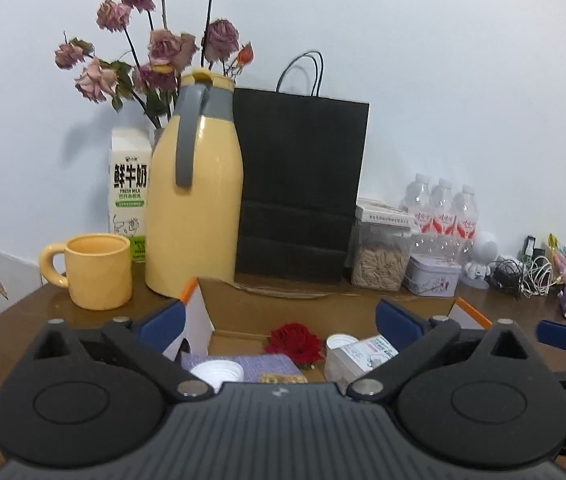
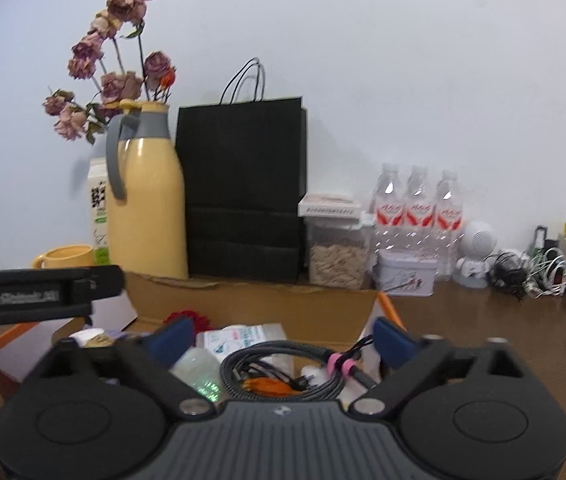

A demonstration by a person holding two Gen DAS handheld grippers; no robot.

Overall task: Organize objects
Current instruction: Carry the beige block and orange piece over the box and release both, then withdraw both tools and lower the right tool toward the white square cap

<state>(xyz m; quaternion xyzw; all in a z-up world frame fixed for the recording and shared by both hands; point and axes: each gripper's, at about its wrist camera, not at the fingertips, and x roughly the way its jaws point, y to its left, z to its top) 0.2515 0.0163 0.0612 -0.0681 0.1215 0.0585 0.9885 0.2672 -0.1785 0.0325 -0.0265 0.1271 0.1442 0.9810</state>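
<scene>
An open cardboard box (image 1: 283,300) sits on the wooden table just ahead of both grippers. Inside it lie a red fabric flower (image 1: 295,342), a white-capped bottle (image 1: 341,342), a printed white packet (image 1: 371,350), a purple cloth (image 1: 259,364) and a white ribbed cup (image 1: 217,372). From the right wrist I also see a coiled grey braided cable (image 2: 279,364) with pink ties (image 2: 341,364) in the box. My left gripper (image 1: 279,320) hangs open over the box, nothing between its blue pads. My right gripper (image 2: 283,338) is open too, above the cable, empty.
Behind the box stand a yellow mug (image 1: 97,272), a yellow thermos jug (image 1: 195,200), a milk carton (image 1: 129,196), dried roses (image 1: 155,52), a black paper bag (image 1: 299,192), a seed jar (image 1: 379,256), a tin (image 1: 433,274), water bottles (image 1: 441,216) and tangled cables (image 1: 523,276).
</scene>
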